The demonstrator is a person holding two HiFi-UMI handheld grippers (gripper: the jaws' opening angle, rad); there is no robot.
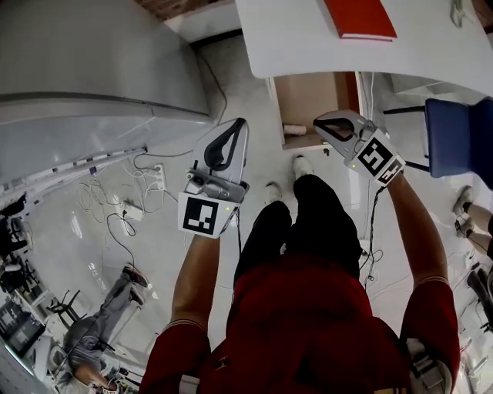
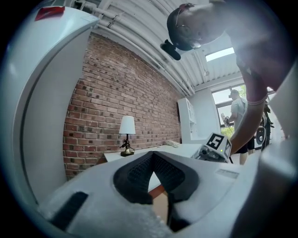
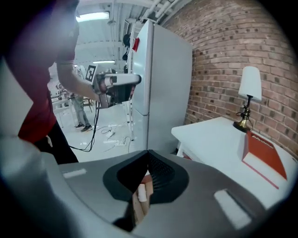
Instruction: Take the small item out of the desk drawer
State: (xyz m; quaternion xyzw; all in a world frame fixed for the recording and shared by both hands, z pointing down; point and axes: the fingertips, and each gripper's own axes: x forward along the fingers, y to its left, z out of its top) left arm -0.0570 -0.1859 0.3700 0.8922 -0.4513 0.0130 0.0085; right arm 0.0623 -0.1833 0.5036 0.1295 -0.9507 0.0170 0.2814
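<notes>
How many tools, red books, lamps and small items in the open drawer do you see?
Tools: 2, the left tool and the right tool
Red book: 1
Lamp: 1
Small white item in the drawer: 1
Total: 5

A brick wall (image 3: 223, 60) is running along the right of the right gripper view, behind a white desk (image 3: 219, 139) where a table lamp (image 3: 248, 95) is standing. A tall white refrigerator (image 3: 163, 93) is rising at centre. Ceiling lights (image 3: 93, 16) are glowing at upper left. In the head view, a pale glossy floor (image 1: 100, 223) is spreading at left, and a blue chair (image 1: 458, 138) is sitting at the right edge.
</notes>
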